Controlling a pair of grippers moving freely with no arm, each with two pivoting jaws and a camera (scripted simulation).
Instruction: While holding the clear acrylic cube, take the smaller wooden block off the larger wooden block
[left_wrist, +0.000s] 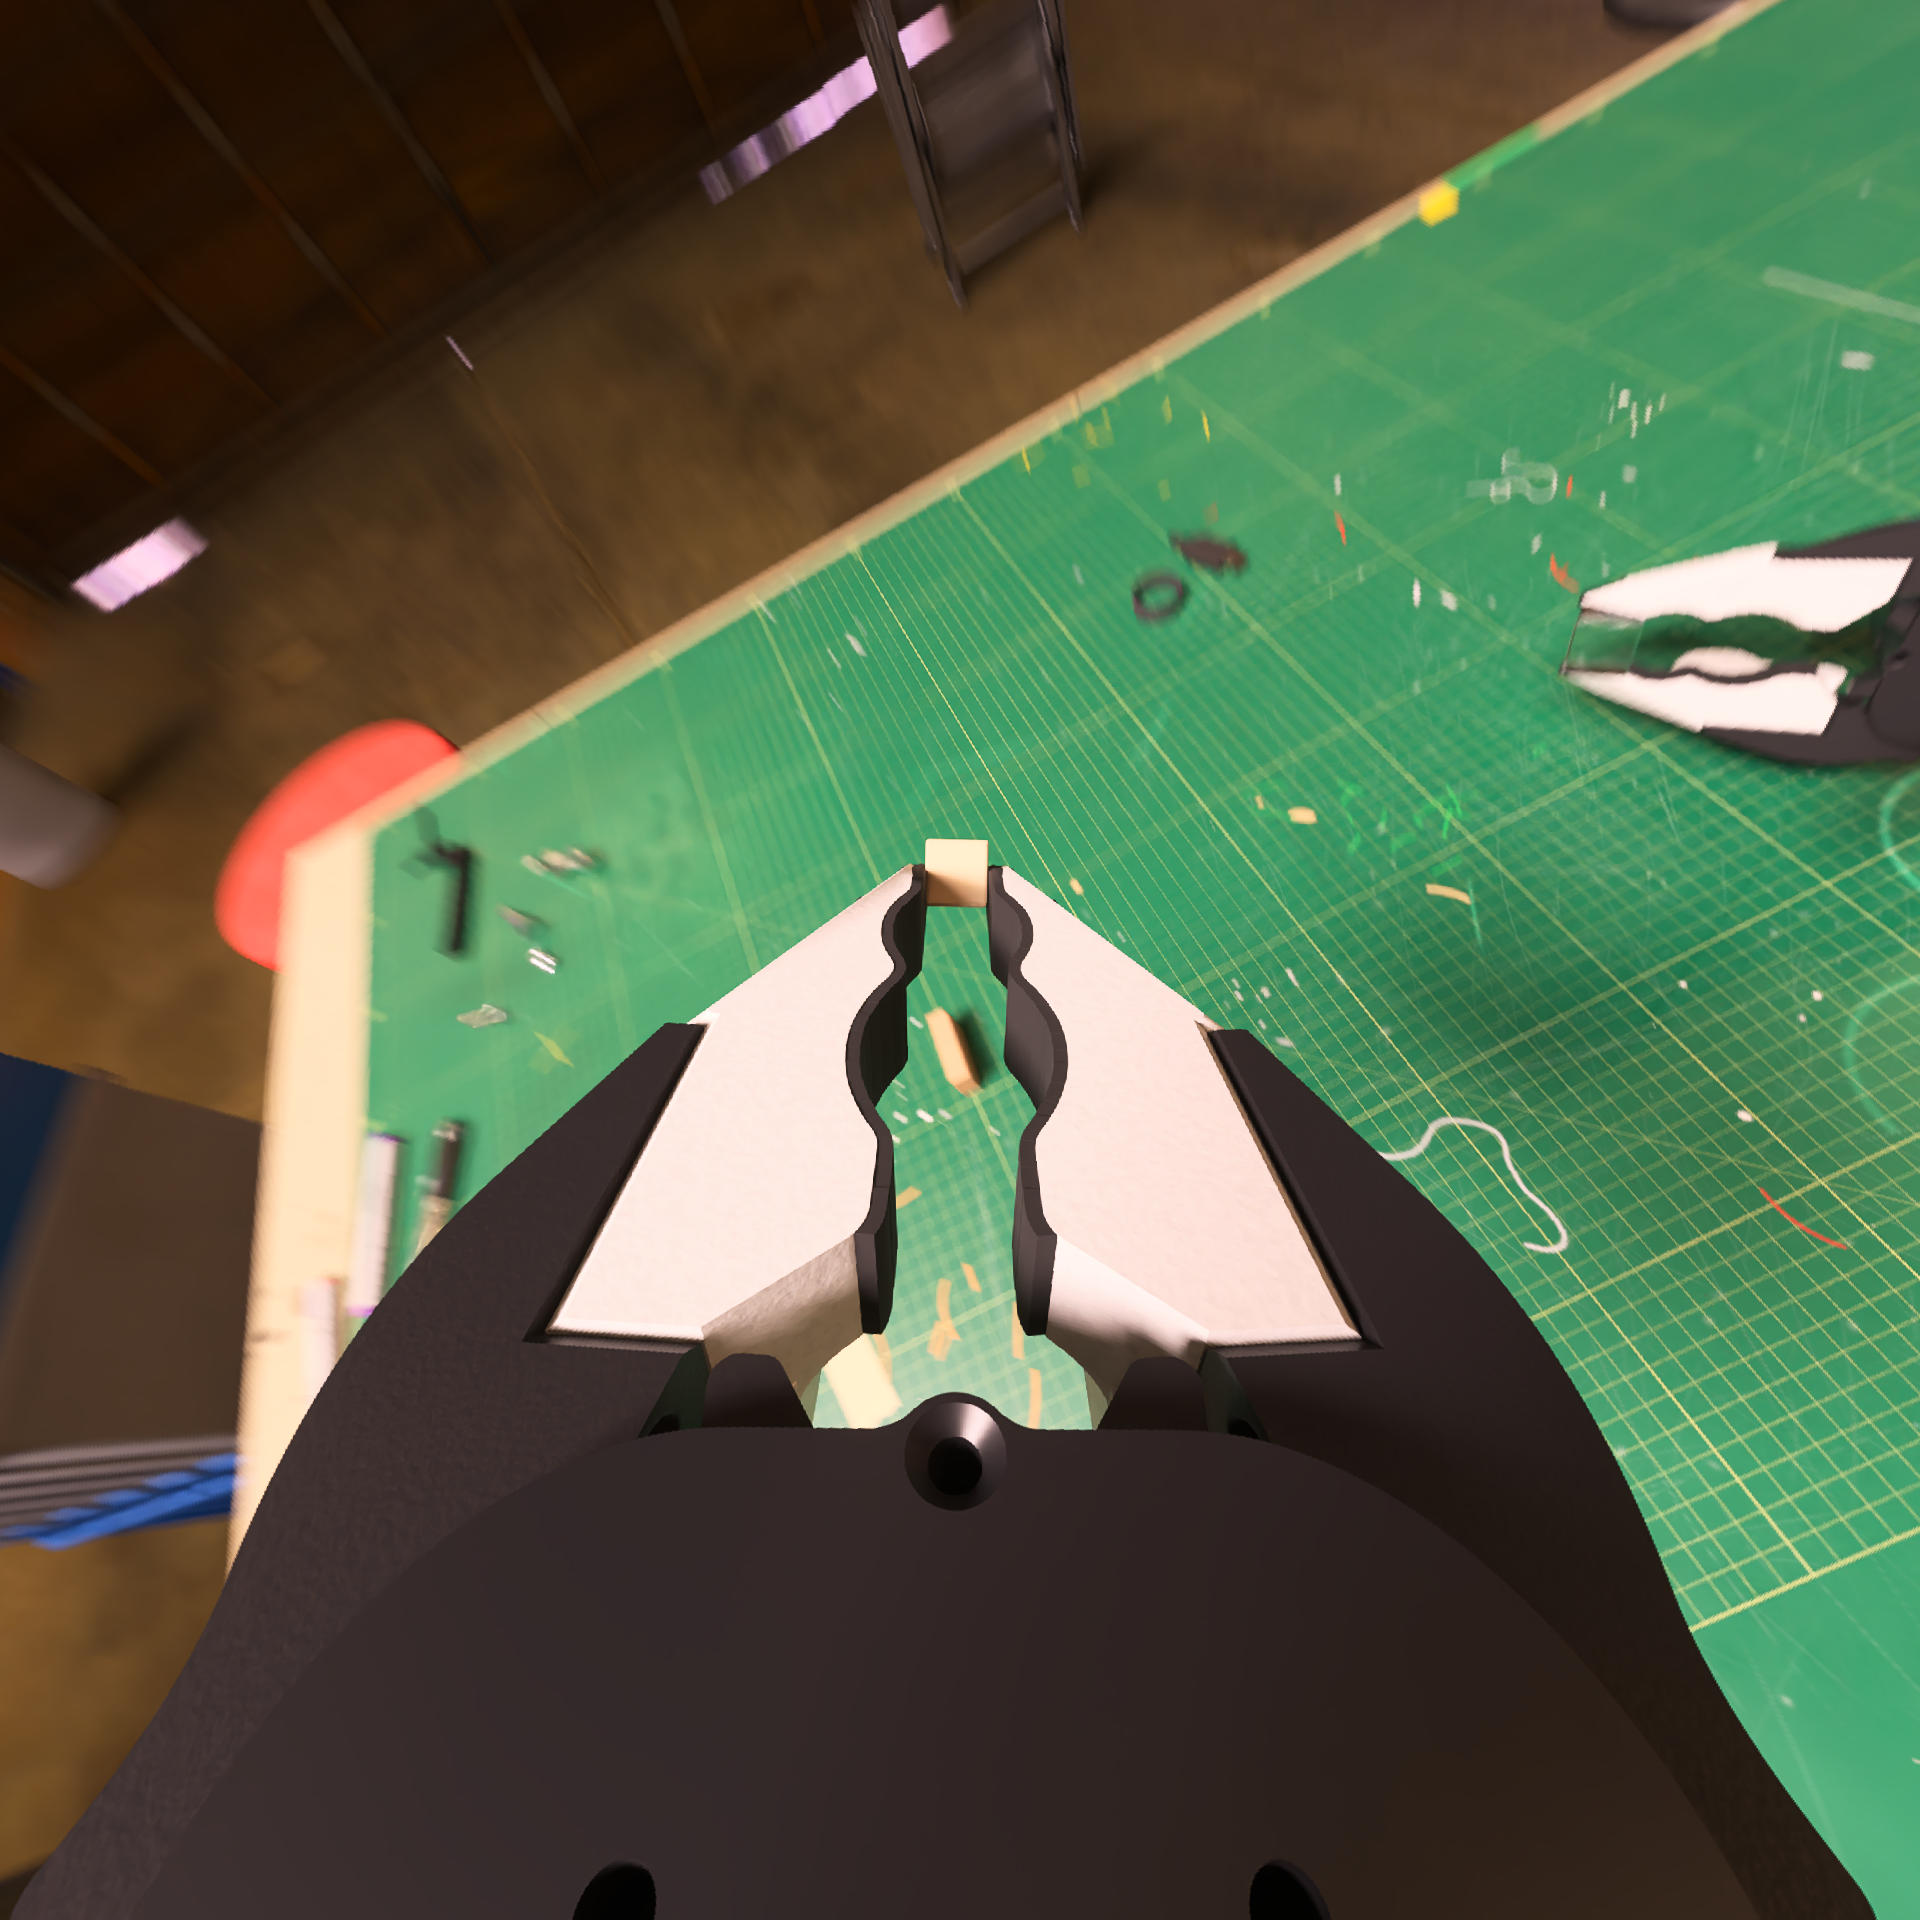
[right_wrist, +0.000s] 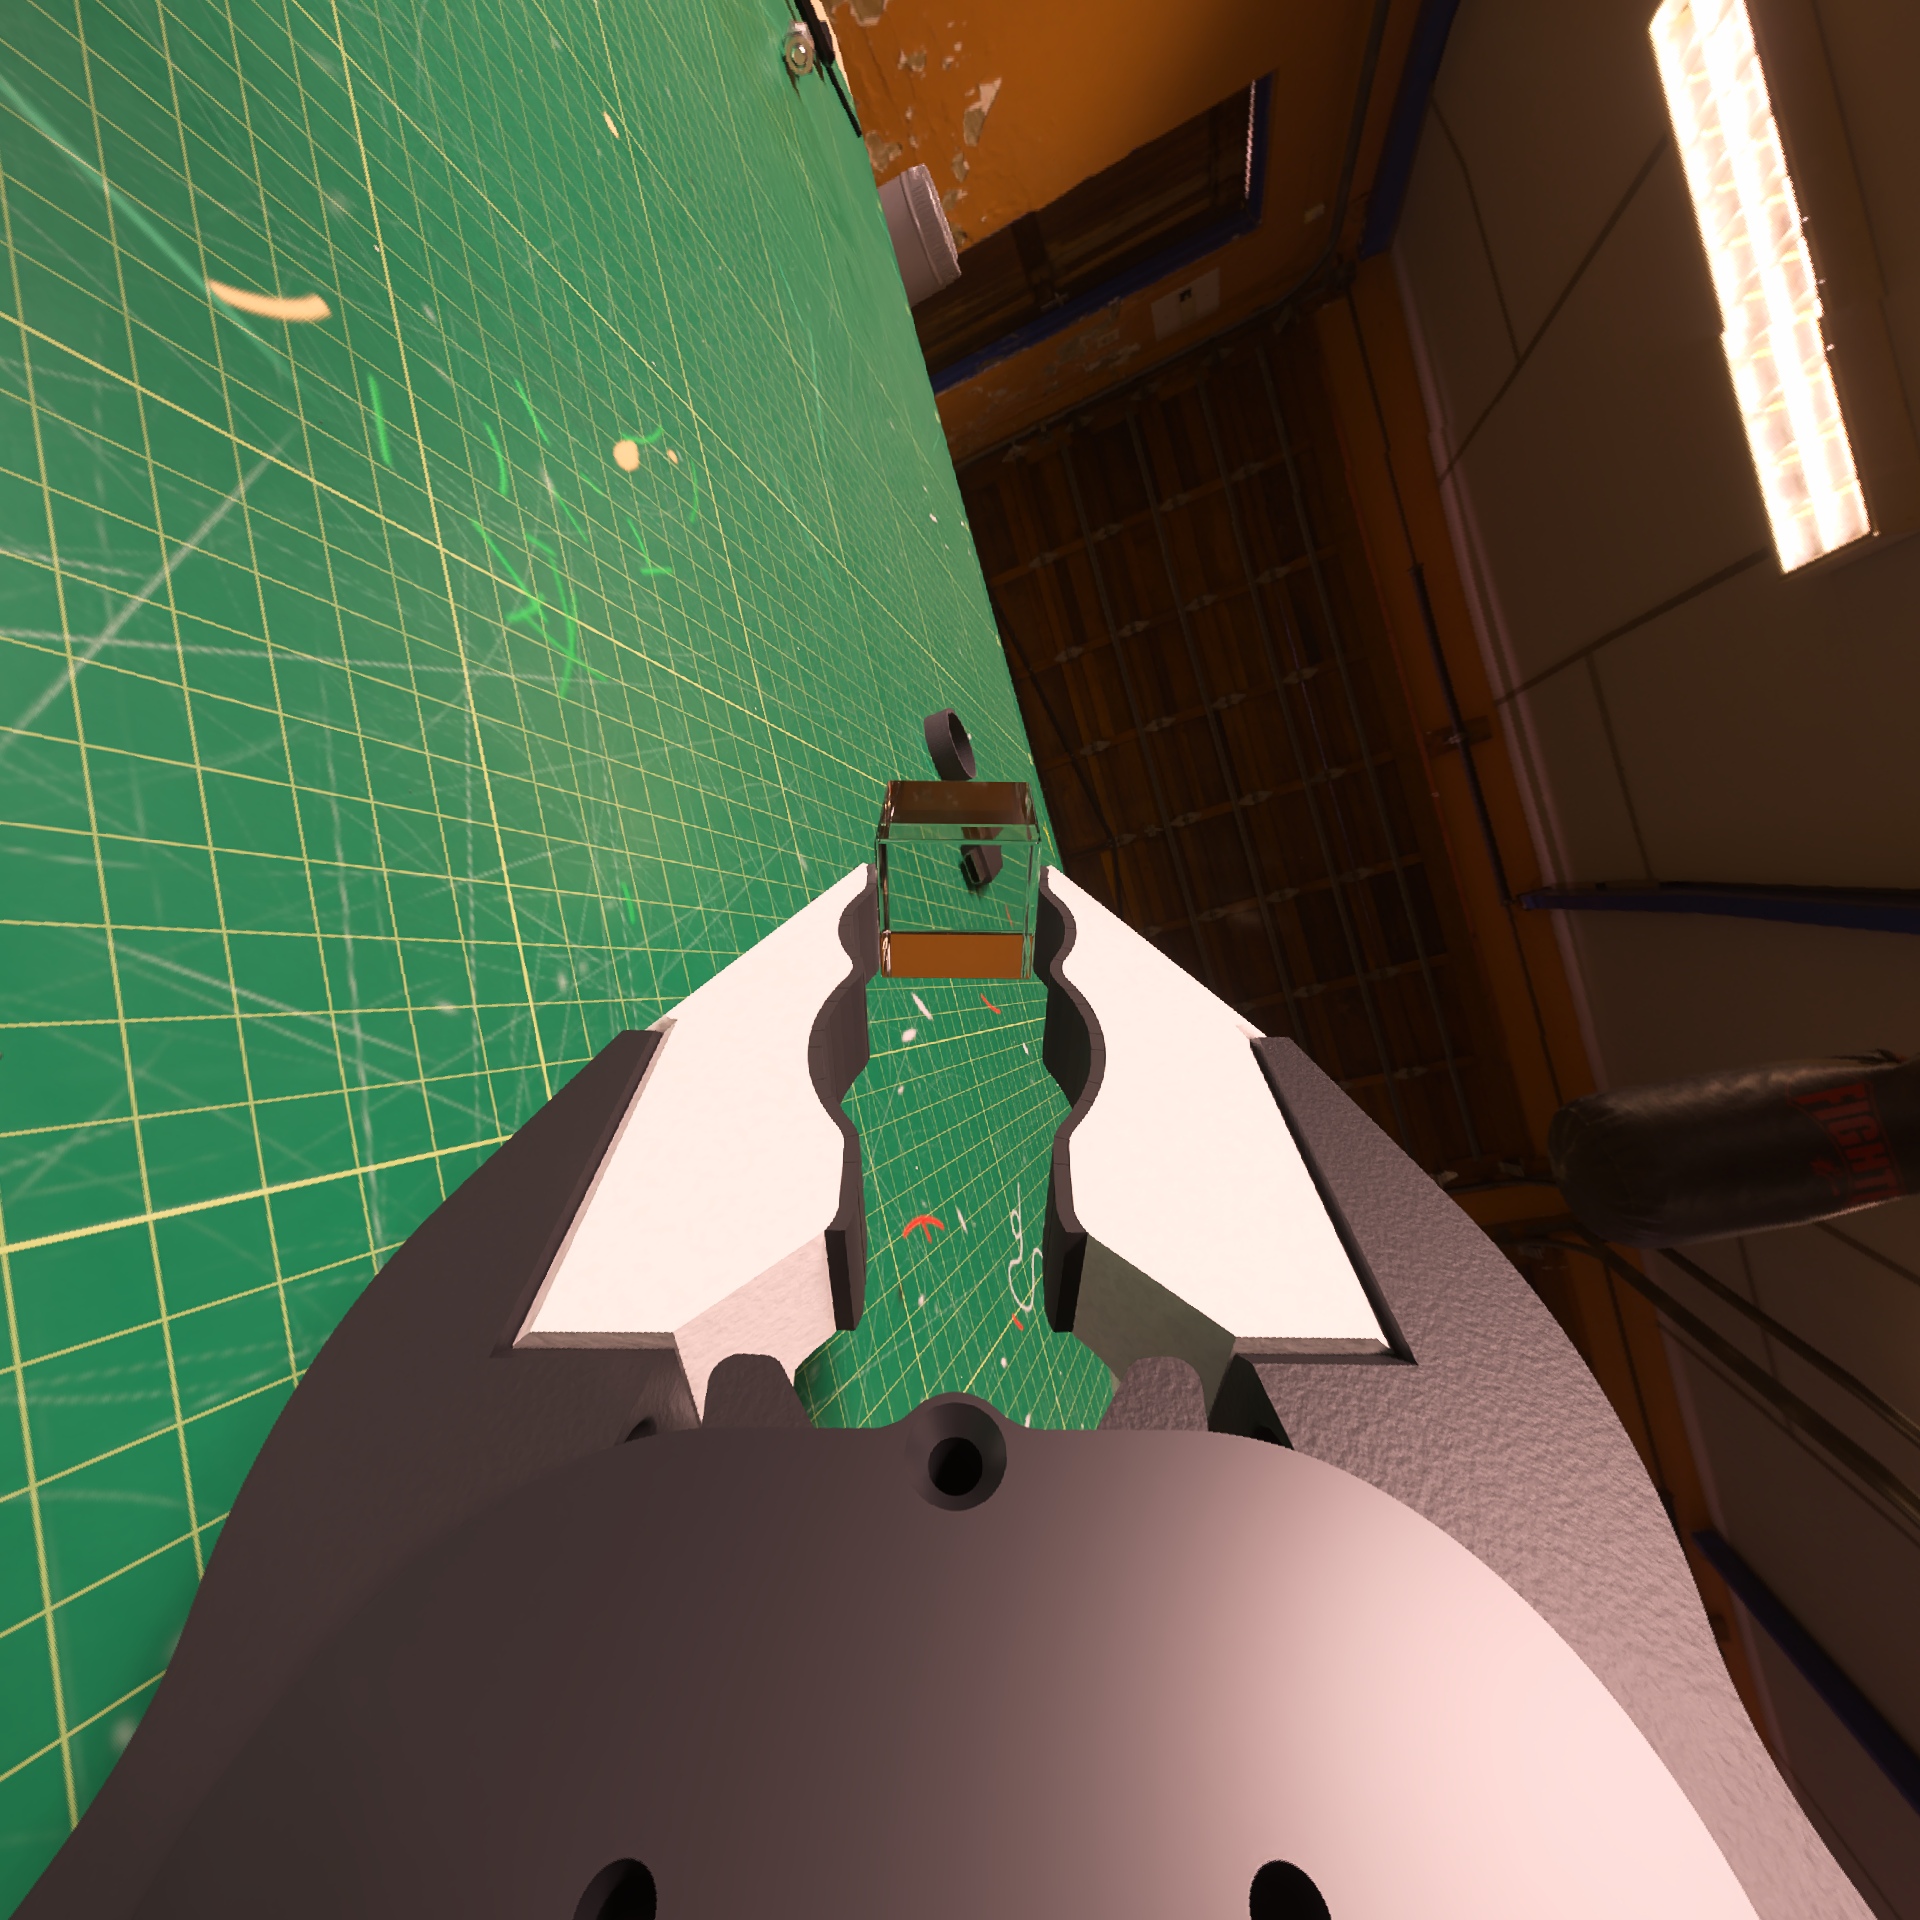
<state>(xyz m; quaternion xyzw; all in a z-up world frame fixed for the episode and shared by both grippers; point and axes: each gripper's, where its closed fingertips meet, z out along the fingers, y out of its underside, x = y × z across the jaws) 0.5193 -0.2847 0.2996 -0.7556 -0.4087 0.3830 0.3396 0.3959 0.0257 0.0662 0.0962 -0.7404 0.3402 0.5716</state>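
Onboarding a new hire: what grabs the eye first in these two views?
The green cutting mat fills both views, scratched and strewn with scraps. In the left wrist view, the left gripper pinches a small wooden block at its fingertips, above the mat. In the right wrist view, the right gripper clamps a clear acrylic cube near the mat's edge.

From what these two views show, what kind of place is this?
Probably a workshop or garage-like room. A scratched green cutting mat covers the bench, strewn with wood shavings and small parts like a black ring. Beyond lie worn orange walls and a punching bag.
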